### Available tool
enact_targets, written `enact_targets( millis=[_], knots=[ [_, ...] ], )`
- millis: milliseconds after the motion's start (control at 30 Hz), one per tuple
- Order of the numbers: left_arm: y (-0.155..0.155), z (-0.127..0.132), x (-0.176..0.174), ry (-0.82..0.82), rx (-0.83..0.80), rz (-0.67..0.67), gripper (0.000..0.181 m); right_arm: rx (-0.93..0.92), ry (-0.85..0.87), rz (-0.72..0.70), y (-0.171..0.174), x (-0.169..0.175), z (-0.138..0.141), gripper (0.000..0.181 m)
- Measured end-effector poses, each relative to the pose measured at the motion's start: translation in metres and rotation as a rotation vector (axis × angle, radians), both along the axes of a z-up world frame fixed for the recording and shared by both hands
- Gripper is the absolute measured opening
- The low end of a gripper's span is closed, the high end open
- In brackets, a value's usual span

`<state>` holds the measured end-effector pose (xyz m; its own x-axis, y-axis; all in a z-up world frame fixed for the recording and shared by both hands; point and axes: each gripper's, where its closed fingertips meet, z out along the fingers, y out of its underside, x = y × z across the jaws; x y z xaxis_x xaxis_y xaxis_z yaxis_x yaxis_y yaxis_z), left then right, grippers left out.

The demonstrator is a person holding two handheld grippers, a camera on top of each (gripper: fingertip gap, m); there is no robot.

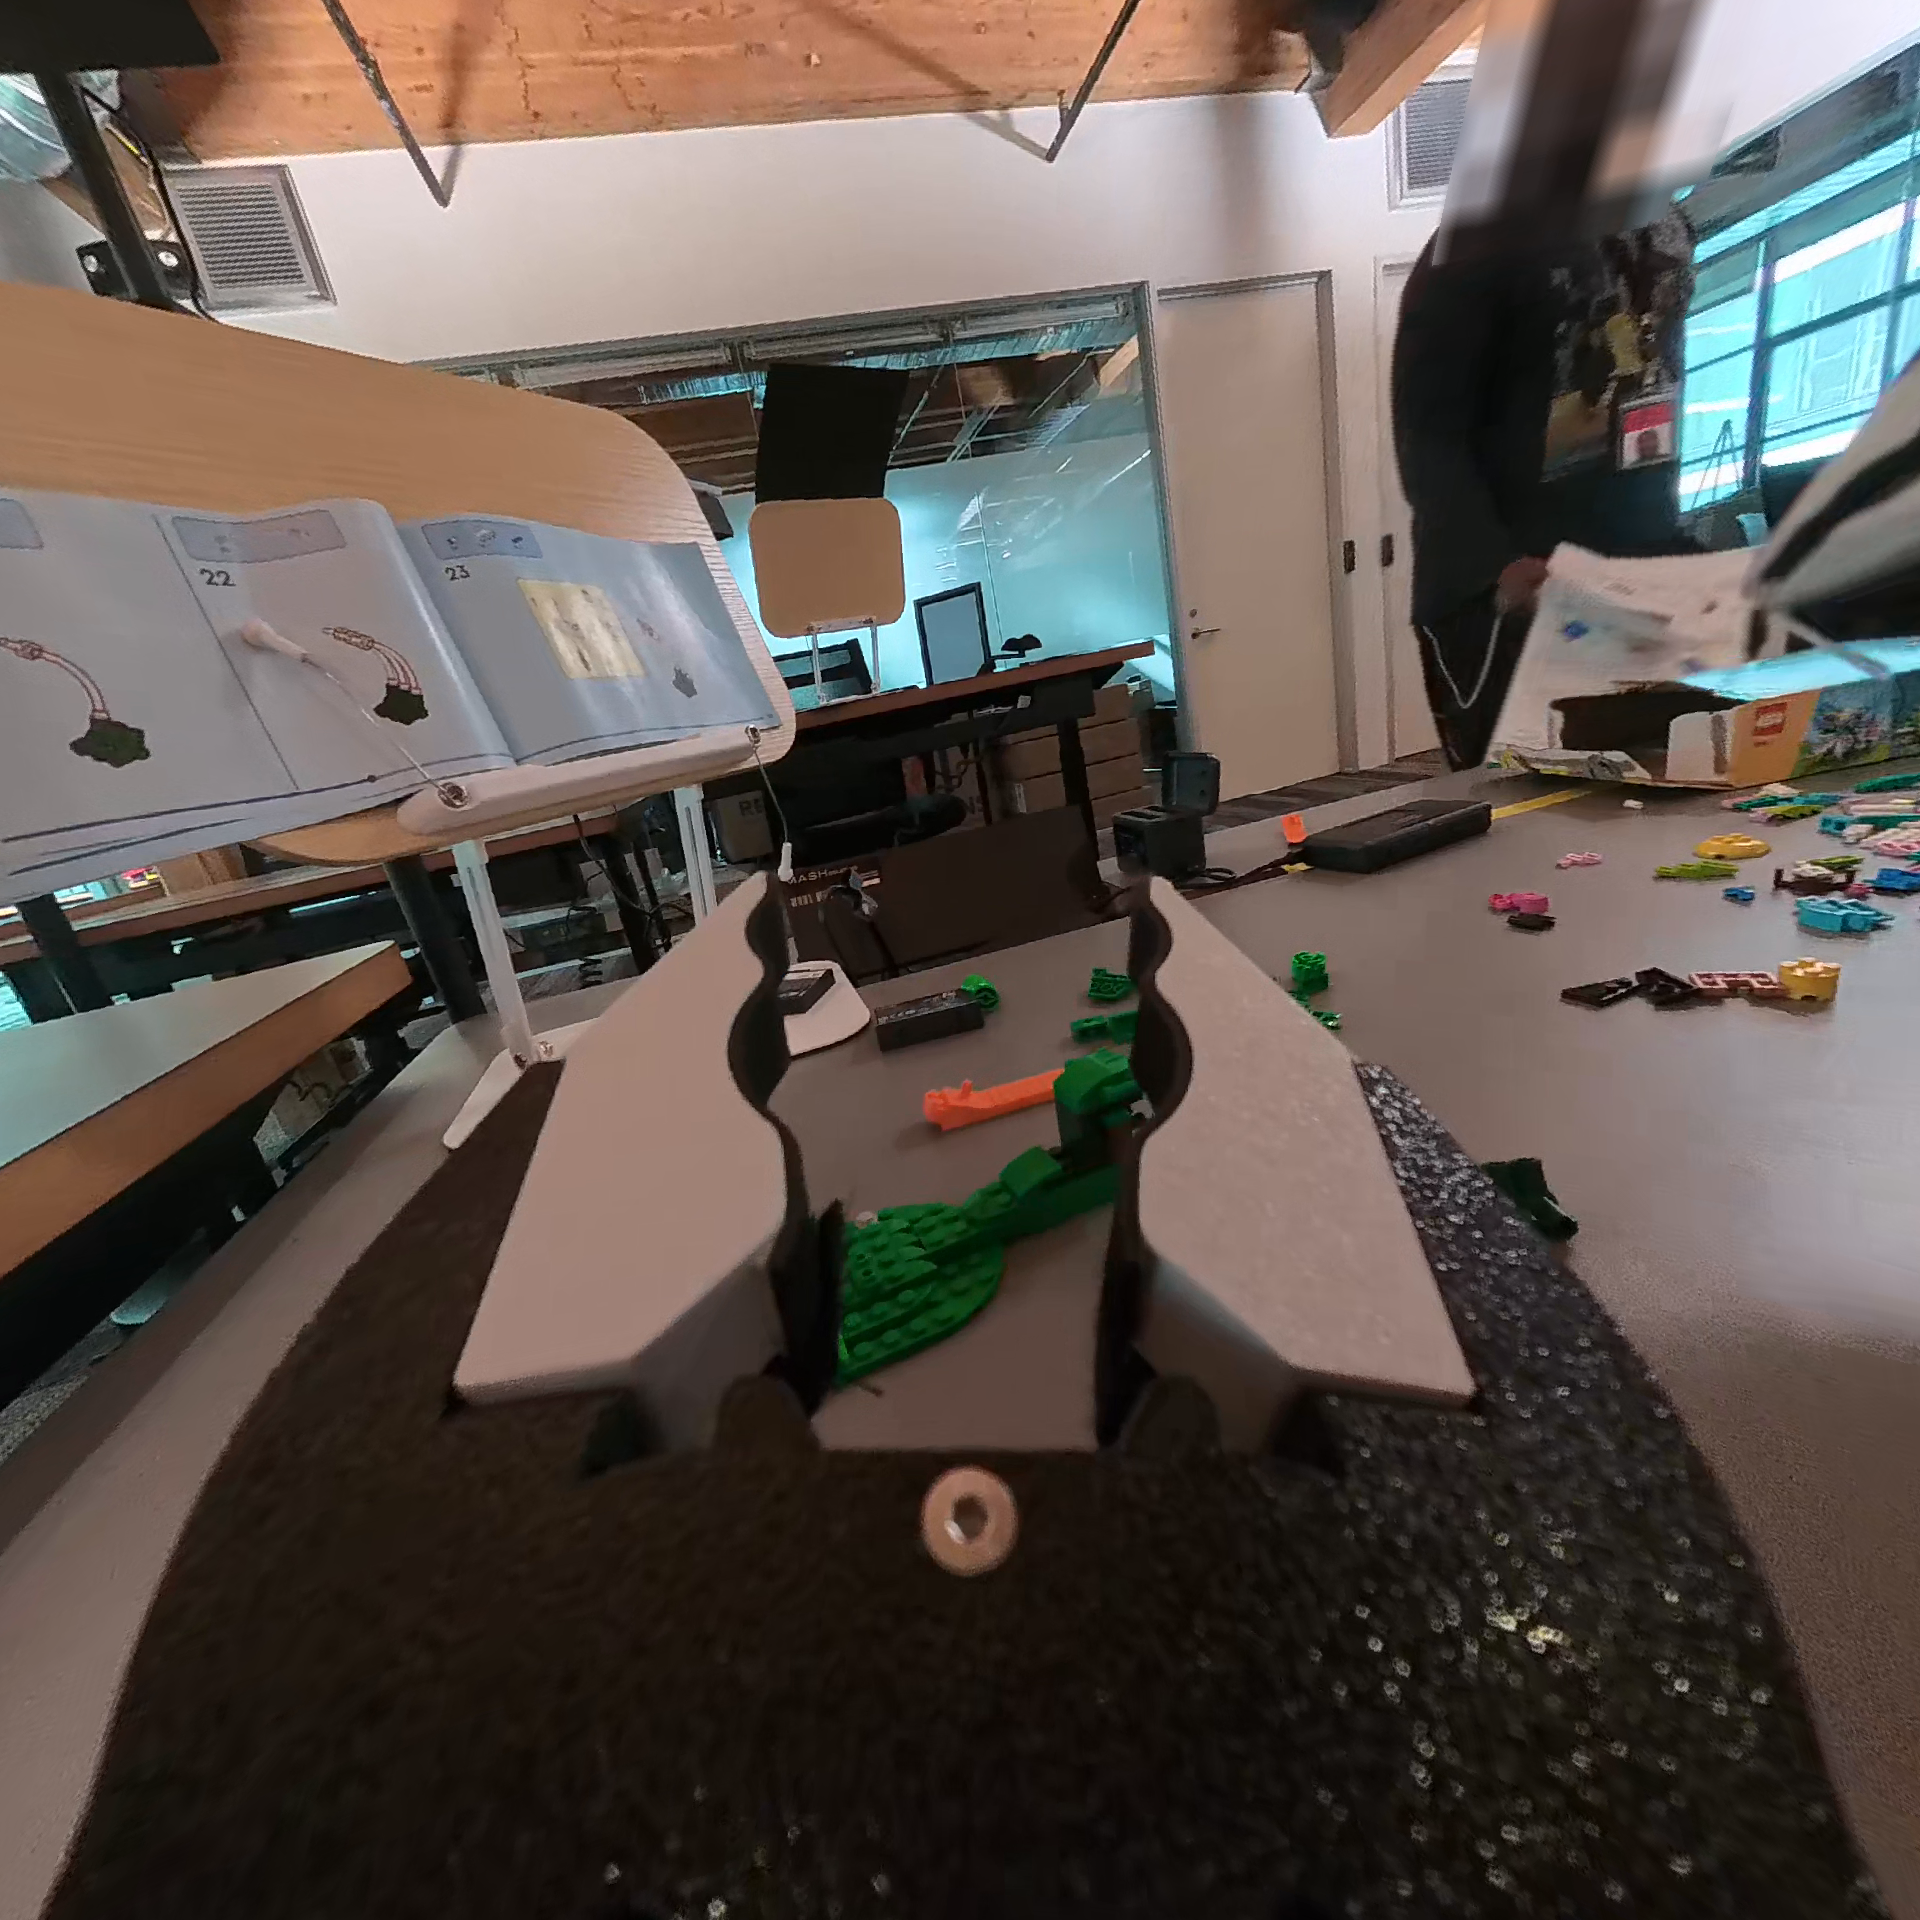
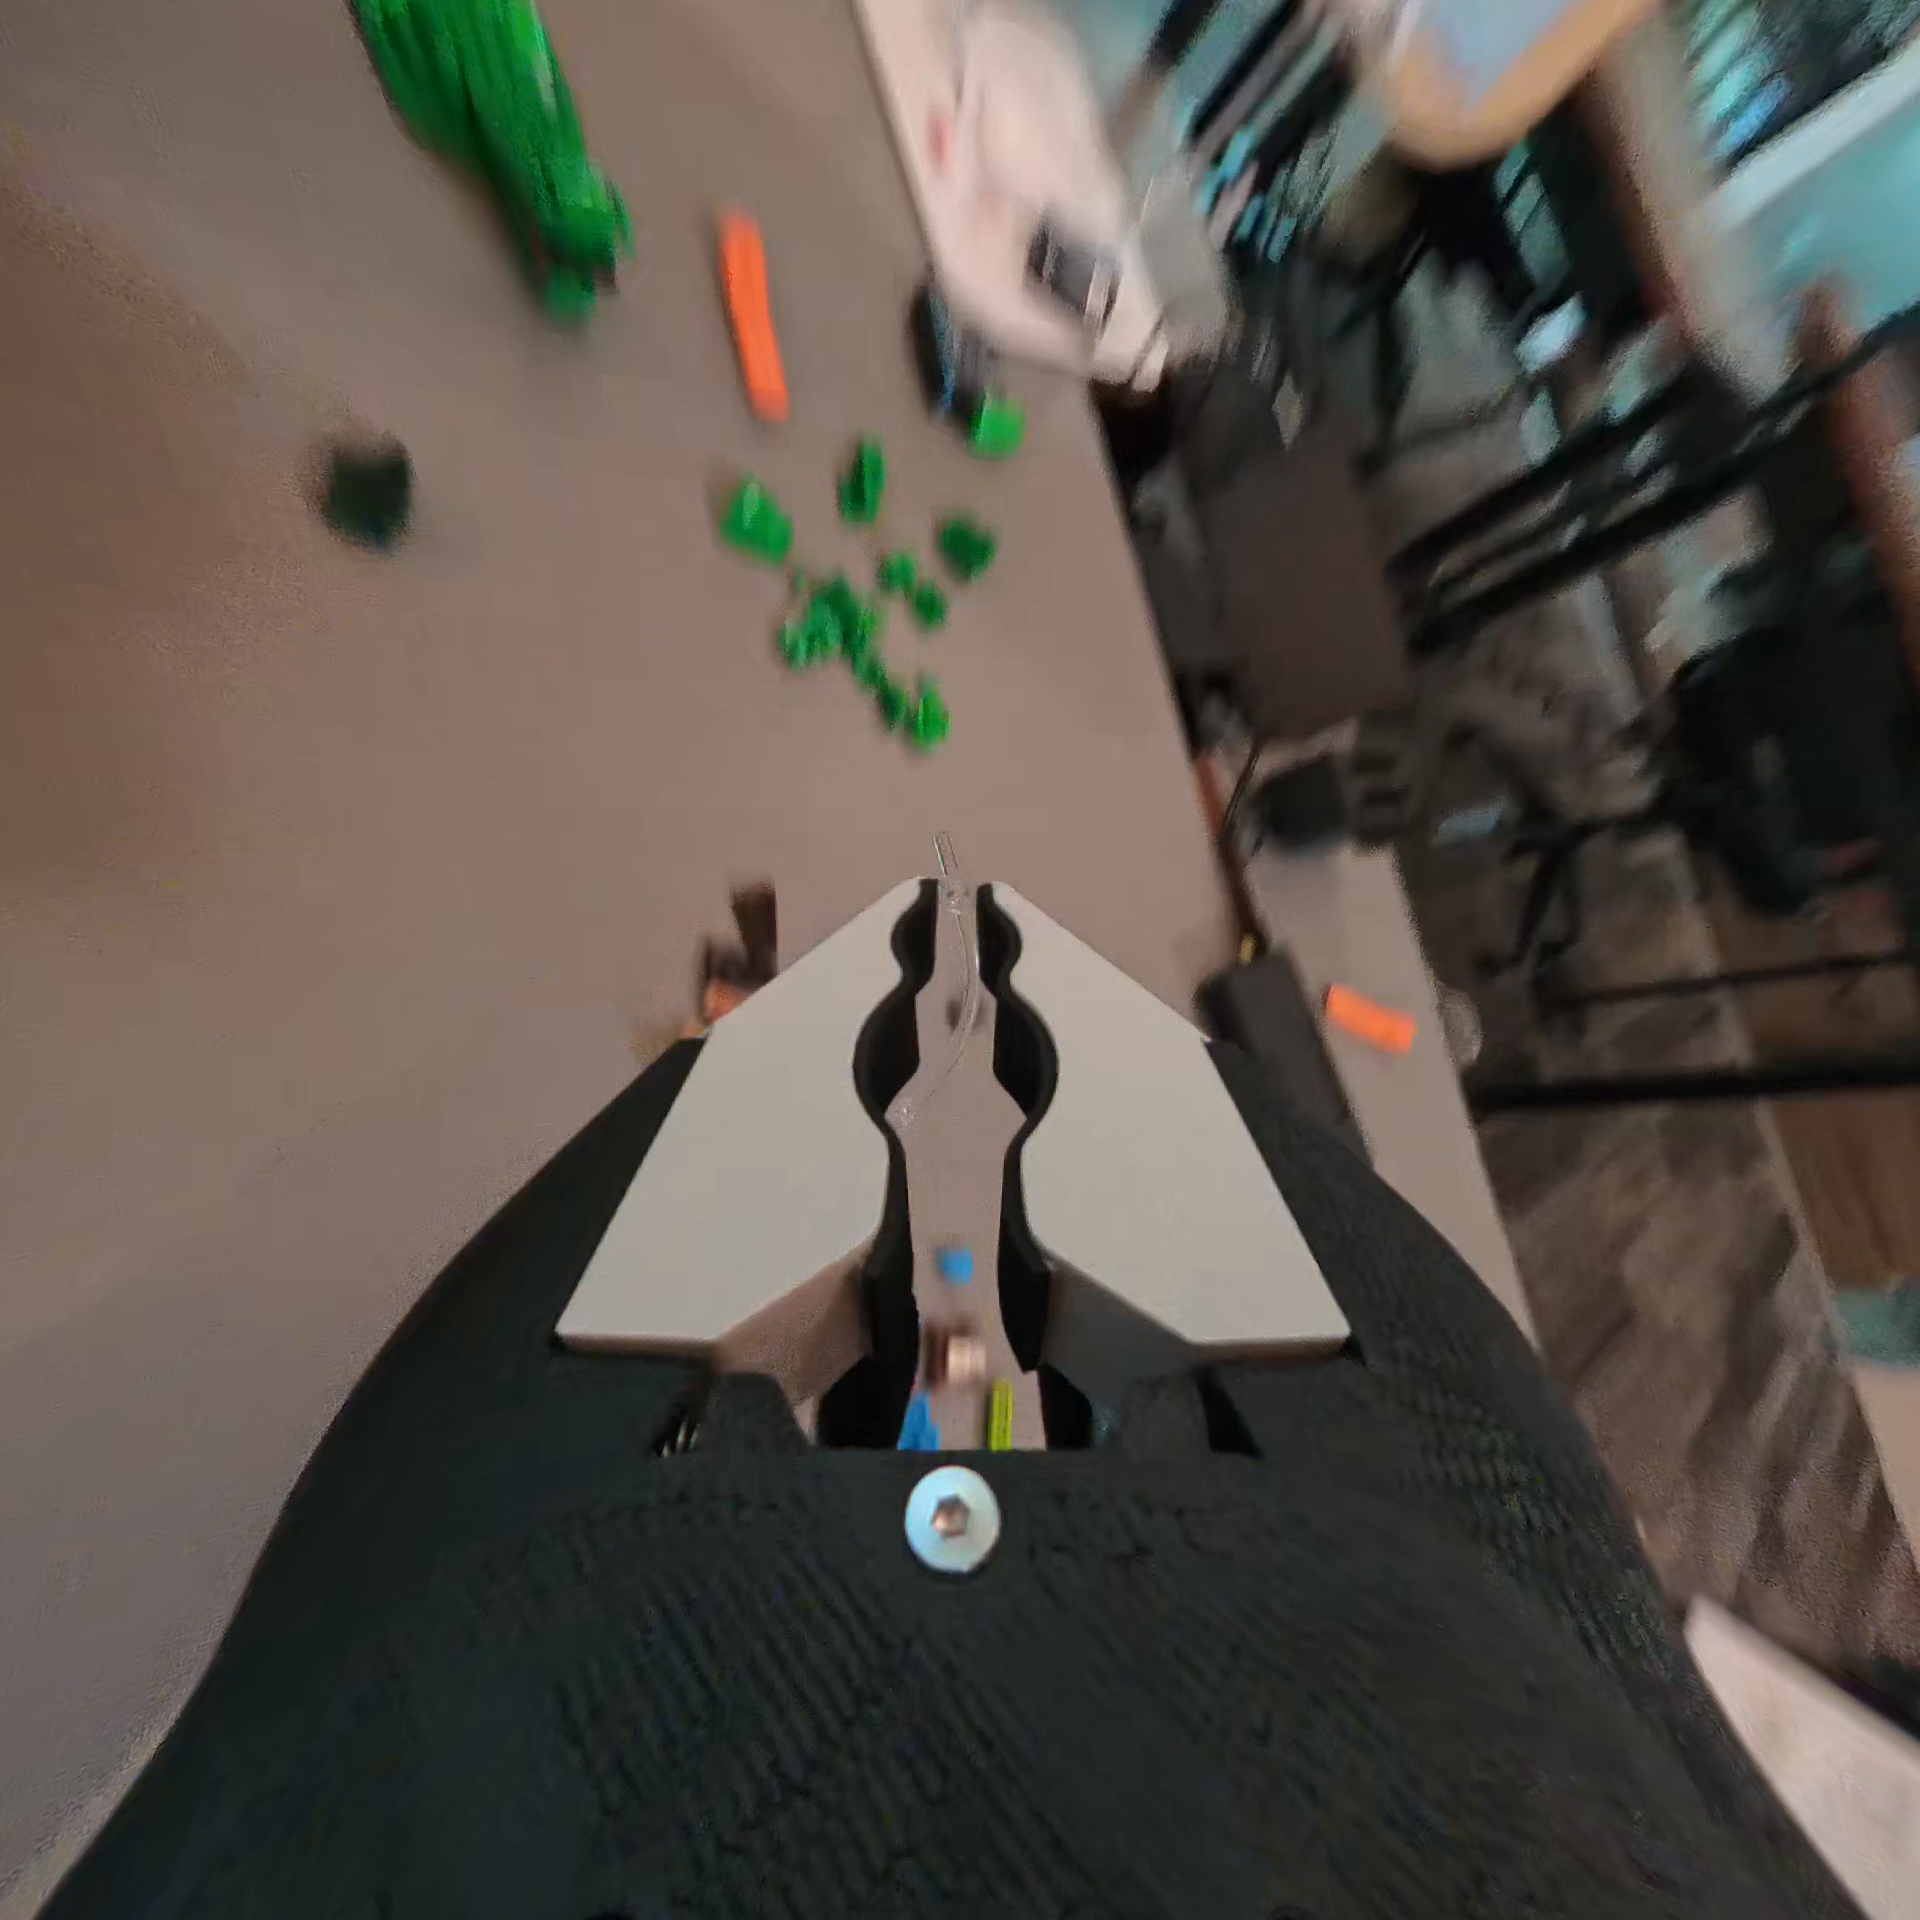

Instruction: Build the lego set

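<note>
Left wrist view: green lego build (image 1: 935, 1257) between hand-held gripper (image 1: 956, 935) fingers.

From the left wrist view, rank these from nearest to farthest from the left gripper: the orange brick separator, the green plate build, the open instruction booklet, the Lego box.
1. green plate build, between the left gripper's fingers.
2. orange brick separator, just beyond the build on the table.
3. open instruction booklet, on its stand, left.
4. Lego box, far right.
</note>
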<state>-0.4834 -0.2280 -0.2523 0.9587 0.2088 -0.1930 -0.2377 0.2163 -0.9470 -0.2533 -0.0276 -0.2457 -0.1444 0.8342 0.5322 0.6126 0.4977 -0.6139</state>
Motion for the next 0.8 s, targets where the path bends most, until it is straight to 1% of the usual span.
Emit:
enact_targets(
  millis=[33,100,167,233,300,367,433,567,667,800],
  knots=[
    [0.0,0.0,0.0,0.0,-0.002,0.0,0.064,0.008,0.083,0.028,-0.013,-0.014,0.014,0.005],
    [0.0,-0.001,0.0,-0.002,-0.004,-0.002,0.063,0.011,0.262,0.077,-0.037,-0.04,0.042,0.005],
    [0.0,-0.001,0.001,-0.003,-0.003,-0.008,0.064,0.004,0.423,0.116,-0.055,-0.06,0.065,0.005],
    [0.0,0.0,0.004,0.0,-0.001,-0.025,0.063,-0.051,0.564,0.129,-0.065,-0.076,0.079,0.005],
    [0.0,-0.001,0.006,0.001,-0.005,-0.038,0.062,-0.173,0.684,0.175,-0.077,-0.09,0.084,0.005],
    [0.001,-0.002,0.007,0.002,-0.008,-0.046,0.061,-0.283,0.772,0.196,-0.081,-0.103,0.078,0.005],
    [0.001,-0.002,0.008,0.004,-0.011,-0.052,0.06,-0.358,0.814,0.218,-0.083,-0.114,0.062,0.005],
    [0.004,-0.005,0.011,0.015,-0.027,-0.065,0.059,-0.492,0.827,0.286,-0.093,-0.125,0.026,0.005],
    [0.008,-0.011,0.014,0.029,-0.06,-0.072,0.059,-0.616,0.792,0.334,-0.094,-0.126,0.0,0.005],
    [0.014,-0.016,0.02,0.067,-0.097,-0.085,0.058,-0.799,0.829,0.365,-0.083,-0.124,-0.008,0.005]
  ],
)
